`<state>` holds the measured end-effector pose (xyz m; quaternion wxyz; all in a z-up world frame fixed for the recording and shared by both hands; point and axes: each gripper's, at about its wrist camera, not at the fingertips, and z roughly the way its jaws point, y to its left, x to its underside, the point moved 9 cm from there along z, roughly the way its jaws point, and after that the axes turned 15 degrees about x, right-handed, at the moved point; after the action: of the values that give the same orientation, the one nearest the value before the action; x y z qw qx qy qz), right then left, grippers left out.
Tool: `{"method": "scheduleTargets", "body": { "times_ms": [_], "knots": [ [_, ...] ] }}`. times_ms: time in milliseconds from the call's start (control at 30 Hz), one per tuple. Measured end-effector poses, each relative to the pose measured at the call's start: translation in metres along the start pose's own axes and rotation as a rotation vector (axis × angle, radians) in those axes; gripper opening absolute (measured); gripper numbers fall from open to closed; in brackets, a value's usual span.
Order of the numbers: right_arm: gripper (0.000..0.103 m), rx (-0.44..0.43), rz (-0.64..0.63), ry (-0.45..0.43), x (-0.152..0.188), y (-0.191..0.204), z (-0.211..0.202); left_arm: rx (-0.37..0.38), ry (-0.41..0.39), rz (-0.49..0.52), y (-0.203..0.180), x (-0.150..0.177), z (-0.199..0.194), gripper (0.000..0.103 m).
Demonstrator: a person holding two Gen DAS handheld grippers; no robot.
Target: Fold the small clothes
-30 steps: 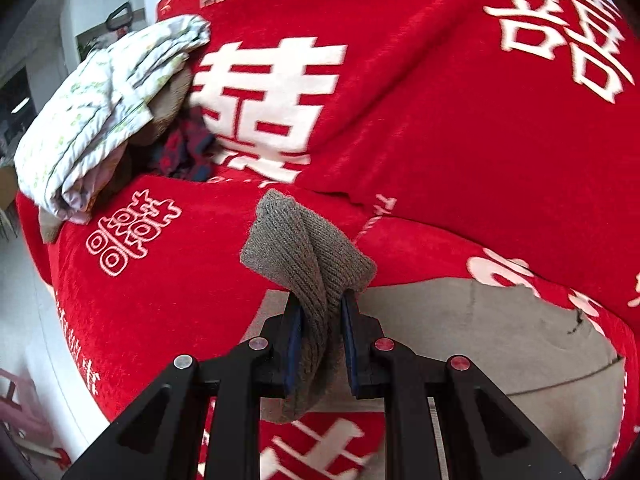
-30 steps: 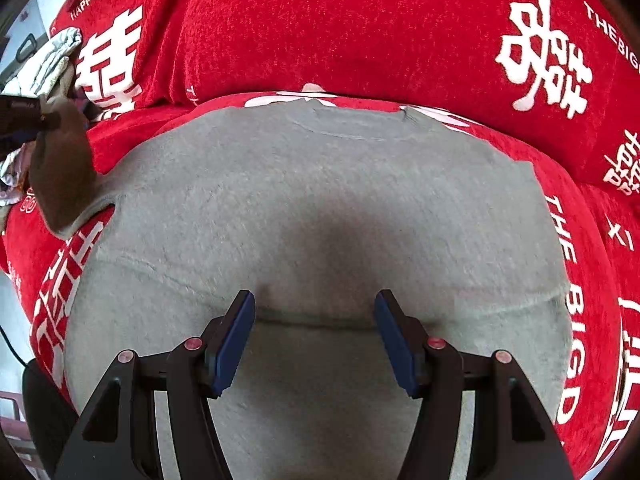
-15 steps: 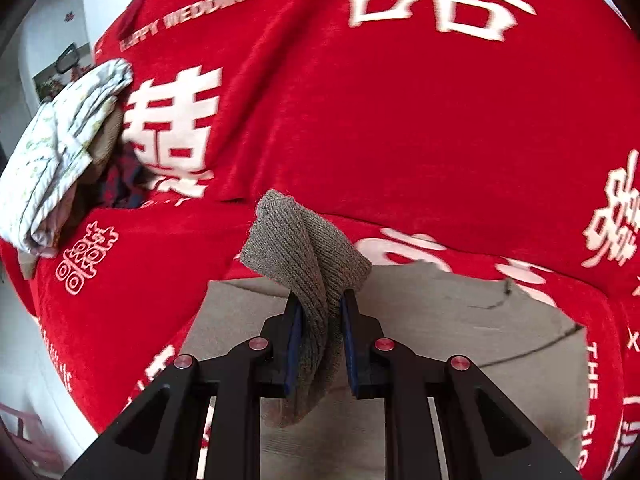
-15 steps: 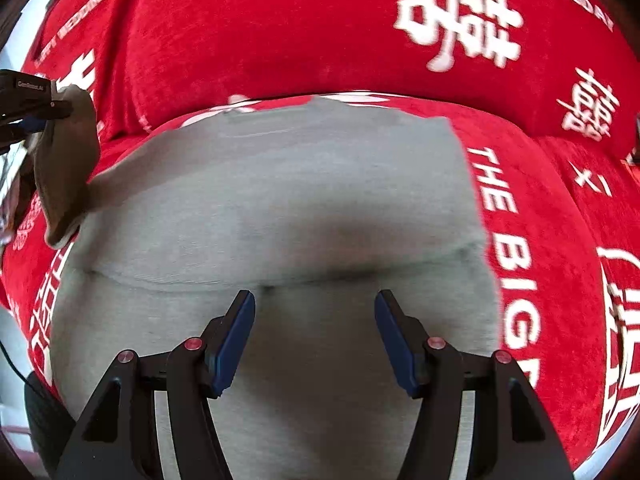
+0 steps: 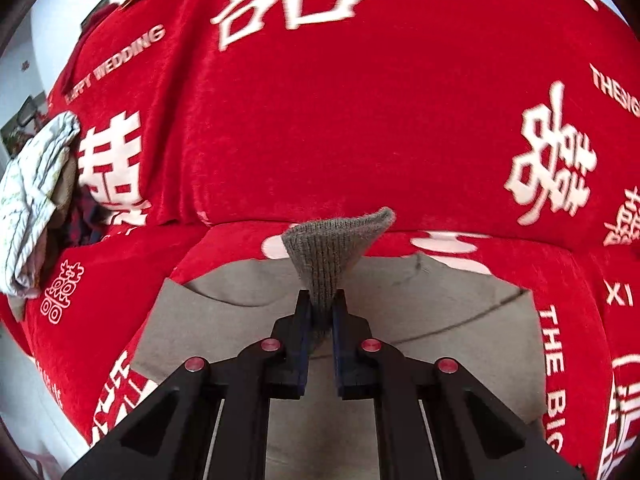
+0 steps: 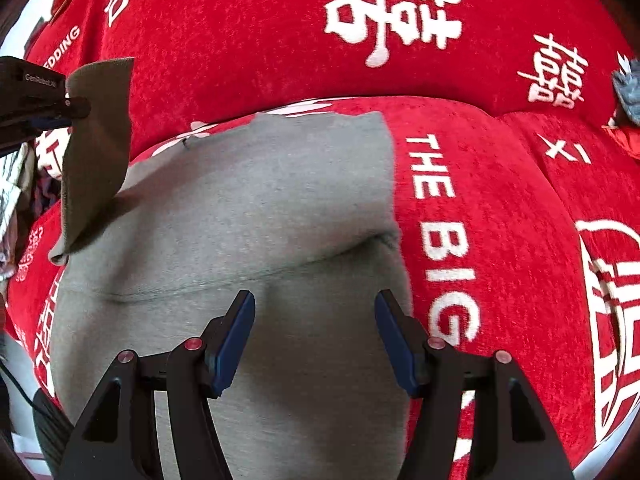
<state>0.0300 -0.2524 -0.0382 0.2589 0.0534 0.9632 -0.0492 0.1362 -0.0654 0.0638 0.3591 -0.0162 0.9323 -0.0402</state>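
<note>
We see a grey knitted sweater (image 6: pixel 248 208) lying flat on a sofa covered with a red plush cloth with white characters and letters (image 6: pixel 500 208). Its body lies spread on the seat, with the long axis running from near the cameras away toward the backrest. The far edge of the sweater lies close to the line where the seat meets the backrest.

Our left tool (image 5: pixel 320 312) has its two blue pads pressed together on the grey ribbed cuff of the sleeve (image 5: pixel 330 252); the jaws have just been closing more tightly, with the cuff between them. The cuff stands up out of the pads and fans wider toward the top, its tip bending to the right. In the right wrist view the same sleeve (image 6: pixel 96 152) hangs from the left tool (image 6: pixel 76 108) at the left edge, raised above the left side of the sweater body, and its lower end meets the sweater there.

Our right tool (image 6: pixel 314 332) is spread wide, with nothing between the pads. It hovers over the near part of the sweater body, just in front of a crease across the fabric.

At the far left a pile of other clothes with a white flowered fabric on top (image 5: pixel 32 200) lies on the sofa.
</note>
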Motion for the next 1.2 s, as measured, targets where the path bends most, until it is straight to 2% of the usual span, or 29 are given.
{"method": "scheduleTargets", "body": {
  "times_ms": [200,533,1200],
  "knots": [
    [0.066,-0.007,0.015,-0.006,0.002,-0.013,0.000,0.038,0.027,0.052,-0.039,0.012,0.012,0.010],
    [0.066,0.003,0.085,0.005,0.007,-0.048,0.006,0.081,0.028,0.156,-0.100,0.025,0.012,0.010],
    [0.066,-0.005,0.113,-0.007,0.010,-0.062,0.005,0.137,0.130,0.309,-0.157,0.085,0.040,0.010]
  ]
}}
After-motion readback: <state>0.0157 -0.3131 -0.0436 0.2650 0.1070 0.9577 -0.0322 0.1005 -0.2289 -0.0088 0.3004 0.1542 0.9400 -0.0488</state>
